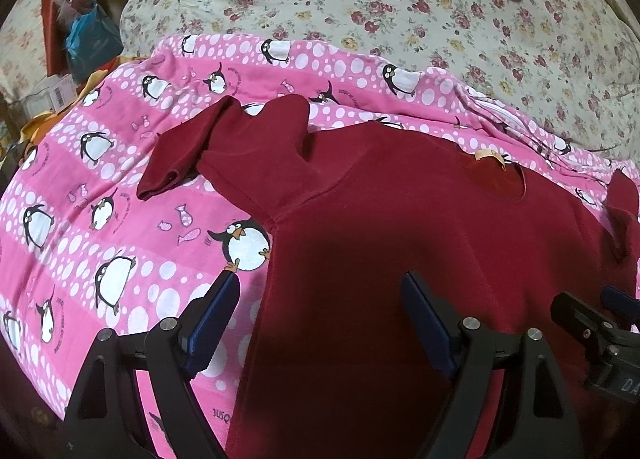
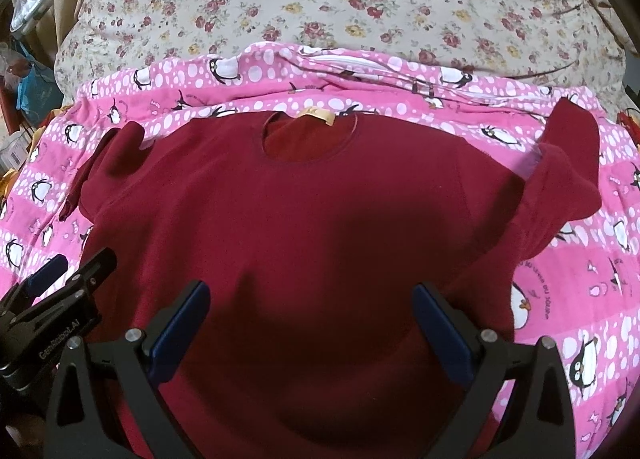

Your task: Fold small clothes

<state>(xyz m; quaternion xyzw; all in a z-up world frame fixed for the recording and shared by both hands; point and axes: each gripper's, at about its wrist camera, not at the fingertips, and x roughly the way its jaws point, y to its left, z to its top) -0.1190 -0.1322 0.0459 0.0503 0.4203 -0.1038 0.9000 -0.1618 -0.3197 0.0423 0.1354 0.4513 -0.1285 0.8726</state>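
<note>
Over the pink penguin sheet (image 2: 580,267), the maroon sweatshirt (image 2: 304,211) is lying flat, neck far, while the left gripper (image 1: 320,287) and right gripper (image 2: 310,295) are hovering wide, gripping nothing.

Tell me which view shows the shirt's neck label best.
The right wrist view: the label sits near centre at the collar, facing the camera. The left wrist view shows it smaller, off to the right and skewed.
</note>
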